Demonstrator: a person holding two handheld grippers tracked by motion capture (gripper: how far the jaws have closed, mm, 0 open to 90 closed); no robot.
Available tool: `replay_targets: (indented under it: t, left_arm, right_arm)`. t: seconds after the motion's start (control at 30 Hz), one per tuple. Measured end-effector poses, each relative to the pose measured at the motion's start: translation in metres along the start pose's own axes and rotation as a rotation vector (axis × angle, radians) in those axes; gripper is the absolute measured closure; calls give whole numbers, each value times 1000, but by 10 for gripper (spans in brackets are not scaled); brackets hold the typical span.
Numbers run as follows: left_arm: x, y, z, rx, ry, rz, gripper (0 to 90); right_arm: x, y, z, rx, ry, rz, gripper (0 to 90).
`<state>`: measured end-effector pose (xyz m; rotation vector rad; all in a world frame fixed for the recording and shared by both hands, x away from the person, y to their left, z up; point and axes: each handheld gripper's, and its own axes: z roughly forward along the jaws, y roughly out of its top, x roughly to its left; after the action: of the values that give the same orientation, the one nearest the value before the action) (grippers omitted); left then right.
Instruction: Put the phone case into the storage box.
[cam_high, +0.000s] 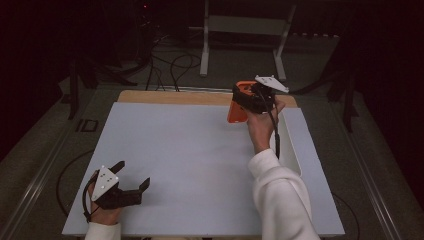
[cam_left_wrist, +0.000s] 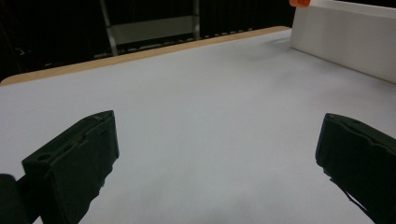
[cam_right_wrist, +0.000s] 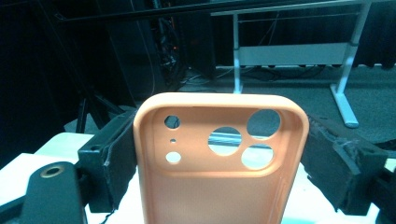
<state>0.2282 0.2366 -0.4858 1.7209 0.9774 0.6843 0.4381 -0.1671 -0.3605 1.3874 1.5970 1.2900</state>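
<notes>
Two handheld grippers work over a white table (cam_high: 190, 165): the right gripper (cam_high: 248, 102) clamps an orange phone case (cam_right_wrist: 222, 158) by its edges above the far side, the left gripper (cam_high: 134, 176) rests open, and the case could slip if the squeeze loosens.

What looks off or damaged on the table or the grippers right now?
Nothing spilled or broken. The orange phone case sits upright and square between the right gripper's jaws, held off the table. The foam pads look ragged at the edges. The left gripper hangs open, with nothing between its jaws.
</notes>
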Motion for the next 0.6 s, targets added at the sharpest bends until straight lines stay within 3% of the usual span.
replay_targets:
  t: [0.6]
  left_arm:
    - [0,0,-1,-1,1,-1,1]
  right_arm:
    - [-12,3,-1,-7,-23,1,168]
